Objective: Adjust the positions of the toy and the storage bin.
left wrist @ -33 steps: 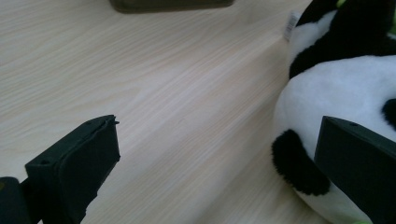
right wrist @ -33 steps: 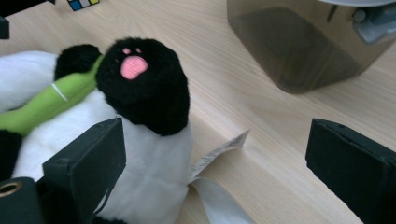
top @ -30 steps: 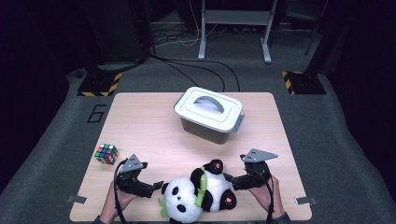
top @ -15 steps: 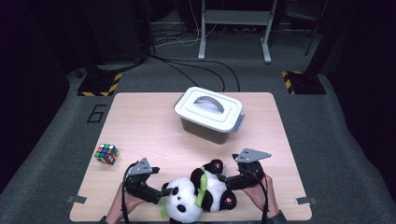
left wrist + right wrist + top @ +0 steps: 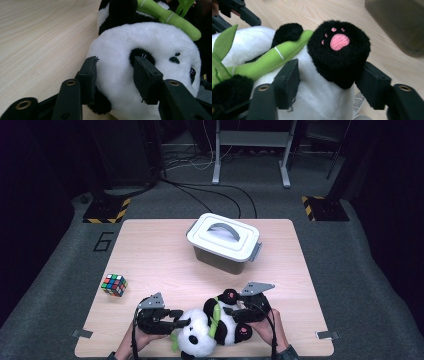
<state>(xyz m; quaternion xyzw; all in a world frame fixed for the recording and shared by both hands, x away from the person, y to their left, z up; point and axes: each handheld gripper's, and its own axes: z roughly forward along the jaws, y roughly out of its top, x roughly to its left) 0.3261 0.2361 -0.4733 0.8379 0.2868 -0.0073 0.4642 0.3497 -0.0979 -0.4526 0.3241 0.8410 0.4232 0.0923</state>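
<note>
A plush panda (image 5: 210, 332) holding a green bamboo stalk (image 5: 269, 60) lies at the table's near edge, head to the left. My left gripper (image 5: 177, 317) comes in from the left. Its jaws have just been closing, and its pads (image 5: 90, 75) press into the white head (image 5: 150, 37). From the right, my right gripper (image 5: 231, 312) reaches the panda's lower body. Its jaws have also just been closing; one pad (image 5: 287, 82) sits against the white belly, the other against the black foot (image 5: 338, 52) with the pink paw print.
A white lidded box (image 5: 223, 241) with a grey handle stands past the panda, in the middle of the wooden table (image 5: 150, 250); its dark wall (image 5: 397, 22) is near my right gripper. A colour cube (image 5: 114, 284) lies at the left.
Both grippers stood wide beside the panda before; now their jaws have closed onto it. The right gripper shifted in toward the panda and a little lower.
</note>
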